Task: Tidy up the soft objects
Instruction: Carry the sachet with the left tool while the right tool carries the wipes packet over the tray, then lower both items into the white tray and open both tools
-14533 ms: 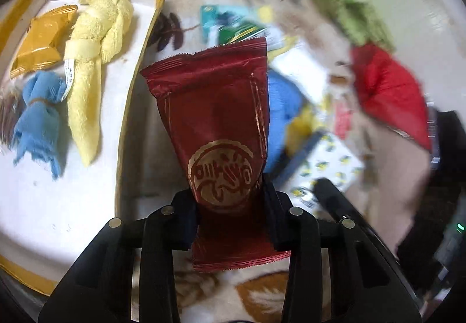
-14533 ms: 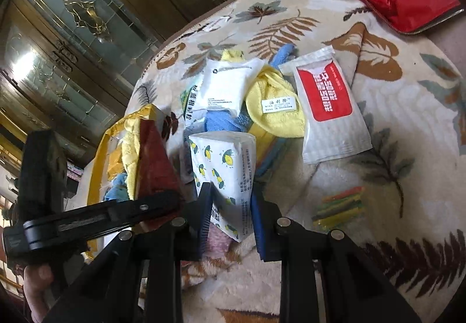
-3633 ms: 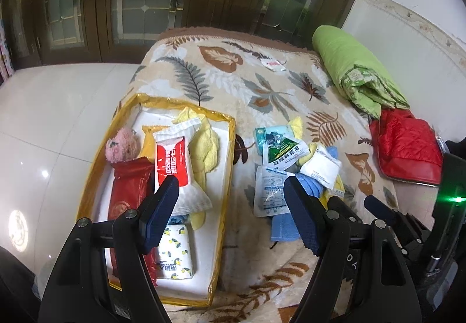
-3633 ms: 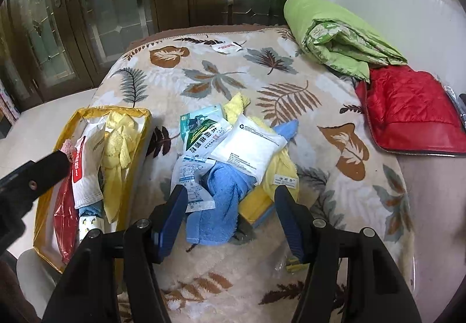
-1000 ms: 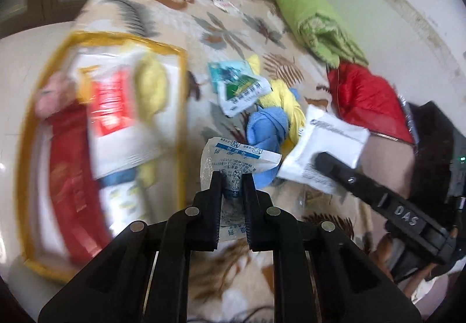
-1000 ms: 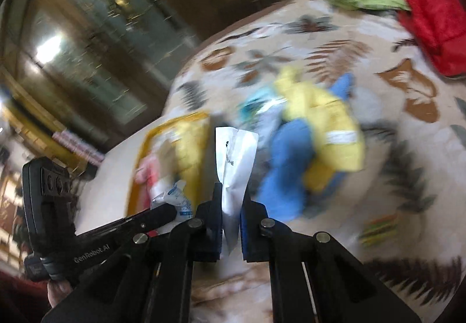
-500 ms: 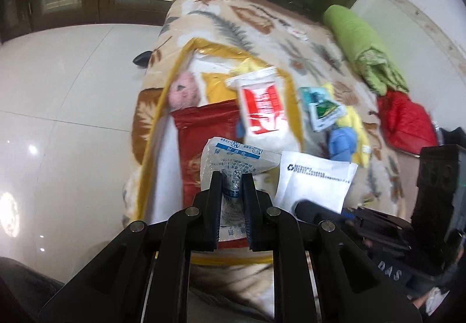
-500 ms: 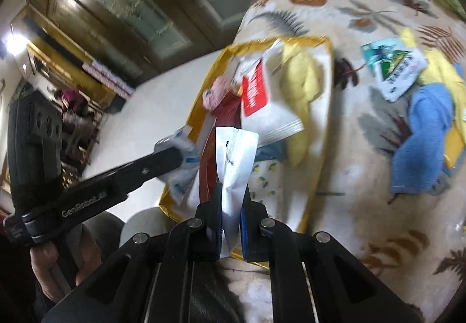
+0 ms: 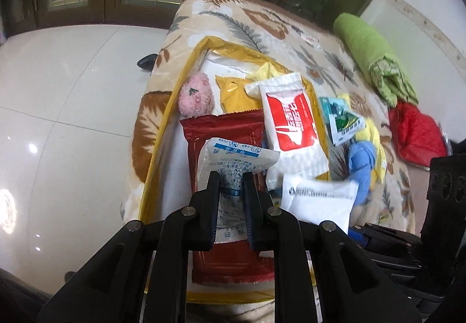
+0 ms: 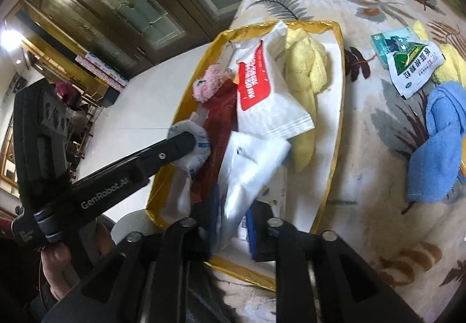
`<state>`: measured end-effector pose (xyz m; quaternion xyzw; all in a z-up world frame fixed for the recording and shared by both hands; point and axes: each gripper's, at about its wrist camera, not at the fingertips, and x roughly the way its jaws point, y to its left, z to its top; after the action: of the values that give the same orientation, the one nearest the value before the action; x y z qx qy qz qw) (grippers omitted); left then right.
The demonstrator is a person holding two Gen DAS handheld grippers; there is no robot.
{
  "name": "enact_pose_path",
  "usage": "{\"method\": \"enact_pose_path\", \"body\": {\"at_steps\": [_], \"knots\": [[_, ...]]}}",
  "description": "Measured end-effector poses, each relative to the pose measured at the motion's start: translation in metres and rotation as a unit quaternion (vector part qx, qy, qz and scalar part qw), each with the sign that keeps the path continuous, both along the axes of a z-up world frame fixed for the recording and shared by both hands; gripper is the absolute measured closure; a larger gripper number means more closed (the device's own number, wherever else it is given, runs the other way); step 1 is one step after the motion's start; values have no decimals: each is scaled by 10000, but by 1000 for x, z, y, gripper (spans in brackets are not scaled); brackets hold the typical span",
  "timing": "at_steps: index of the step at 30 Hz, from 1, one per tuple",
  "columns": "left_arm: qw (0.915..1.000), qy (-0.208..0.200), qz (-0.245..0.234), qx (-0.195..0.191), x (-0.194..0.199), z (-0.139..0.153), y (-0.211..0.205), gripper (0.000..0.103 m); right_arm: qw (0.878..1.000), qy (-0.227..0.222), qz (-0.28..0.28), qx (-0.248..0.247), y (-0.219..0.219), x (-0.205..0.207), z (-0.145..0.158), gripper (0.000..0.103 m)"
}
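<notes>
White packets (image 9: 233, 159) over gold tray (image 9: 174, 95), both grippers angled down, left gripper (image 9: 230, 200) just loosening around one, right gripper (image 10: 233, 224) spreading, packet slipping.

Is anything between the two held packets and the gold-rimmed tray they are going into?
No barrier shows. Both packets hang over the tray, but its floor is crowded: the blue-printed packet in the left tool sits above the red packet; the white packet, between the right tool's just-opening jaws, would land on others.

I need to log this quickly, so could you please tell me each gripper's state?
Left gripper: opening around the blue-printed packet.
Right gripper: open, releasing the white packet.
</notes>
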<state>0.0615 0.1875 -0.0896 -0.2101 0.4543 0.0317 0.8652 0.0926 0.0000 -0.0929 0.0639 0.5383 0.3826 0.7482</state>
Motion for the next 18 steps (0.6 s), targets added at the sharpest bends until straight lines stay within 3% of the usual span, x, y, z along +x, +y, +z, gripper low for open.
{"method": "enact_pose_path", "body": {"at_steps": [1, 2, 3, 4, 5, 18], "knots": [[10000, -23, 41, -52, -1, -1, 2, 83, 10000, -24, -10, -26, -1, -2, 1, 73], [9998, -35, 81, -172, -2, -4, 4, 70, 9999, -97, -10, -69, -2, -6, 2, 68], [9992, -29, 153, -357, -4, -7, 7, 51, 9998, -159, -18, -100, -3, -8, 4, 56], [9988, -55, 215, -445, -6, -8, 8, 45, 9994, -291, -36, -157, -4, -14, 7, 46], [9984, -78, 304, -465, -9, -7, 8, 38, 9988, -431, -41, -216, -6, -20, 11, 45], [9977, -266, 431, 444, -29, 40, -21, 37, 9942, -975, -293, -350, -43, -46, 42, 44]]}}
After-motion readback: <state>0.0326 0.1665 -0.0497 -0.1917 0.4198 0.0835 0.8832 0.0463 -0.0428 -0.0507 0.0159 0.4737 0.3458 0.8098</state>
